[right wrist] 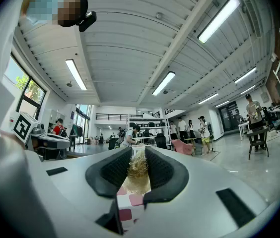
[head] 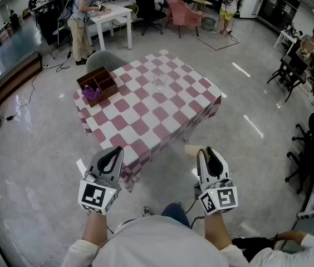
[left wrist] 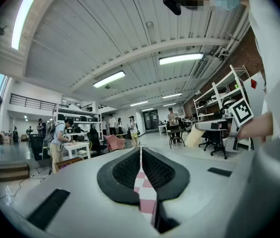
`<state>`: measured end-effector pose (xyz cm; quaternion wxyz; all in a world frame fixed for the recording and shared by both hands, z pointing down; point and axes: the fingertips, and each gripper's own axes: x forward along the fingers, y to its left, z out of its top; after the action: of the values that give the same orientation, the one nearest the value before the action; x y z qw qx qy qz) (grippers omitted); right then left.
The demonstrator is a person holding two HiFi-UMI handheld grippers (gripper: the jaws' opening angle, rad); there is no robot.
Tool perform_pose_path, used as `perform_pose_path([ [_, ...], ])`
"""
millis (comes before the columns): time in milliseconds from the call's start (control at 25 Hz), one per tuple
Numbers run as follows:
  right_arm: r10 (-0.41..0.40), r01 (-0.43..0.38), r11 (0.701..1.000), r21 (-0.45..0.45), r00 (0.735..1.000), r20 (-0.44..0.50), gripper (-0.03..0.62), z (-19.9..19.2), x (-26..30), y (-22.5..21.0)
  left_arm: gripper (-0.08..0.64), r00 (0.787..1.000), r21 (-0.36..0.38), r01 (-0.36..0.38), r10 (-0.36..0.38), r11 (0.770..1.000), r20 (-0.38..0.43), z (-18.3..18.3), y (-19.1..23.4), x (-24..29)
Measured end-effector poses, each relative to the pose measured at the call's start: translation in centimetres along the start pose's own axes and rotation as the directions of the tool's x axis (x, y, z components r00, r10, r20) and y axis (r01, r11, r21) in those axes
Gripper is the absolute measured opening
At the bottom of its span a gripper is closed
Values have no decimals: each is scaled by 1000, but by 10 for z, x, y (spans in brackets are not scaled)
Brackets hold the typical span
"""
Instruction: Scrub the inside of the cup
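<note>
A clear cup [head: 158,84] stands near the middle of the table [head: 146,118], which is covered in a pink-and-white checkered cloth. Both grippers hang in front of the table's near edge, well short of the cup. My left gripper [head: 114,151] is shut with nothing in it; in the left gripper view its jaws [left wrist: 141,150] meet with only a thin slit showing the cloth. My right gripper [head: 205,151] is shut on a golden, fibrous scrubber [right wrist: 138,168], which shows as a pale tuft [head: 192,148] in the head view.
A brown compartment box [head: 97,85] with something purple in it sits at the table's far left corner. A grey chair [head: 102,60] stands behind it. Black office chairs [head: 313,149] are at the right. People stand at a white table [head: 111,15] farther back.
</note>
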<state>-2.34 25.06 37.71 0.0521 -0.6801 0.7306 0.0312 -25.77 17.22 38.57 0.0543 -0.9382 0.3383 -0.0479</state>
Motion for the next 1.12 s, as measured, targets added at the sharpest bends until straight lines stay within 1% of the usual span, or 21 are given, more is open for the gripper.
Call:
perform_pose_path([
  [120,3,-3,1000,5,1000,4,100,-1,1,6,40,1000,-2,-3,3,1000,2,-3,5,-4],
  [280,7,-8,999,44,999,31,100,2,-1,8,40,1000,-5,6,-6,1000,5,-4,6,-4],
  [520,-1,-1,998,57,999,35,100,5,4,0,40,1000,-15,21,-21,1000,3,-4,8,8],
  [800,-11,8,997,72,999,34,100,8,30,-37,40,999,-23,33,-33,999,-8,-2,8,53],
  [1120,17,-20,997,76,999,41,100,9,82,-98,40,1000,-24,15,-15,1000,-4,9,14,134],
])
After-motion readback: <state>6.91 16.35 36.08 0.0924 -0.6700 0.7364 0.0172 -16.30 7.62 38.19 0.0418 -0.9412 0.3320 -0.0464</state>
